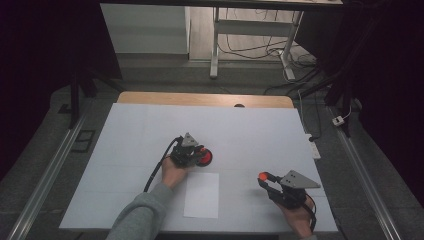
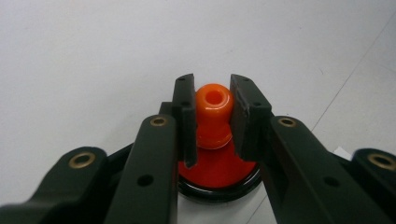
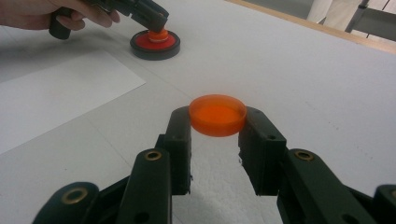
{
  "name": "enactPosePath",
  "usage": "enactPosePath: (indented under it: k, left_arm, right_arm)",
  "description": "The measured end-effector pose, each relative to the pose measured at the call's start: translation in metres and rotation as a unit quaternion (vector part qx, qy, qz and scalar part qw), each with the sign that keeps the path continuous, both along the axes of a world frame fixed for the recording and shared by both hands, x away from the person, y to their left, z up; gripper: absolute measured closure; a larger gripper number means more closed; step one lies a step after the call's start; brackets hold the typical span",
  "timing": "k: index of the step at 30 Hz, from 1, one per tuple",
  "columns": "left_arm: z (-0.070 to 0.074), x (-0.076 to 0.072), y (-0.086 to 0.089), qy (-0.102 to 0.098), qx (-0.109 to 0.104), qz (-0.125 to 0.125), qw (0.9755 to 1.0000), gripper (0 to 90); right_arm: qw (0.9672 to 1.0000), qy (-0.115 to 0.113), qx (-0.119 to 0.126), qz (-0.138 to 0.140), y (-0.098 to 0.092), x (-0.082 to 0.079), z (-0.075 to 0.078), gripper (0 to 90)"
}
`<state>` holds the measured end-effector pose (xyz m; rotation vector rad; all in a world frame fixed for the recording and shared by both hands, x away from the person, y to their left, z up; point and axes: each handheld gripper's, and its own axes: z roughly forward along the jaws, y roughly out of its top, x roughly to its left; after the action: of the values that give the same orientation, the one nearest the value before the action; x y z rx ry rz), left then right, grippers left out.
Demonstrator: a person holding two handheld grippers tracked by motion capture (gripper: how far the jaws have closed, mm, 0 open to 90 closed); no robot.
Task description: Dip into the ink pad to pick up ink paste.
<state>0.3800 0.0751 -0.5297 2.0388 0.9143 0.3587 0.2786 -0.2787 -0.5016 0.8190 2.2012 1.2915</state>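
My left gripper is shut on the orange knob that stands up from a red disc in a black ring. The disc rests flat on the white table cover, right of the hand that holds the left gripper. My right gripper is shut on a shallow orange cap, held open side up between the jaw tips, just above the table. In the high view the right gripper is at the front right with the cap at its tip. The red disc lies far left of the cap.
A white sheet of paper lies flat near the front edge, between the two hands. The table's wooden back edge shows beyond the white cover. A cable trails from the left gripper toward the front.
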Motion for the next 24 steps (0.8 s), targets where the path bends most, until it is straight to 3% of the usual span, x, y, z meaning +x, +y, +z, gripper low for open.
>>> enactPosePath:
  k: [24]
  left_arm:
    - [-0.0012, -0.0009, 0.0004, -0.006, 0.003, -0.003, 1.0000, 72.6]
  right_arm:
    - [1.0000, -0.001, 0.000, -0.004, -0.0010, -0.0008, 0.0007, 64.6]
